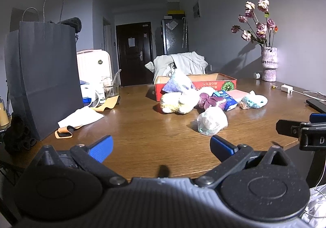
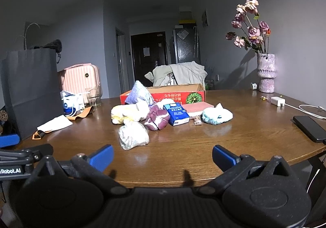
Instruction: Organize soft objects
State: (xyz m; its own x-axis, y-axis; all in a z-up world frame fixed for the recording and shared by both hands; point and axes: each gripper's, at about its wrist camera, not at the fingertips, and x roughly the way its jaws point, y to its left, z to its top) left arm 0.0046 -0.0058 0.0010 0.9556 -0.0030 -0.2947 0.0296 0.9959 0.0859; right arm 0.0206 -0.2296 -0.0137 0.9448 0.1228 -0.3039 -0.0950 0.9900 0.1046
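A pile of soft things lies mid-table before a red cardboard box: a cream plush, a purple soft toy, a blue tissue pack, a pale teal plush, a bluish cloth pouch and a white bagged bundle nearest me. My left gripper and right gripper hover open over the table's near edge, both empty.
A tall black paper bag stands at the left, with papers, a glass and a pink suitcase near it. A vase of dried flowers, a charger and a phone sit at the right.
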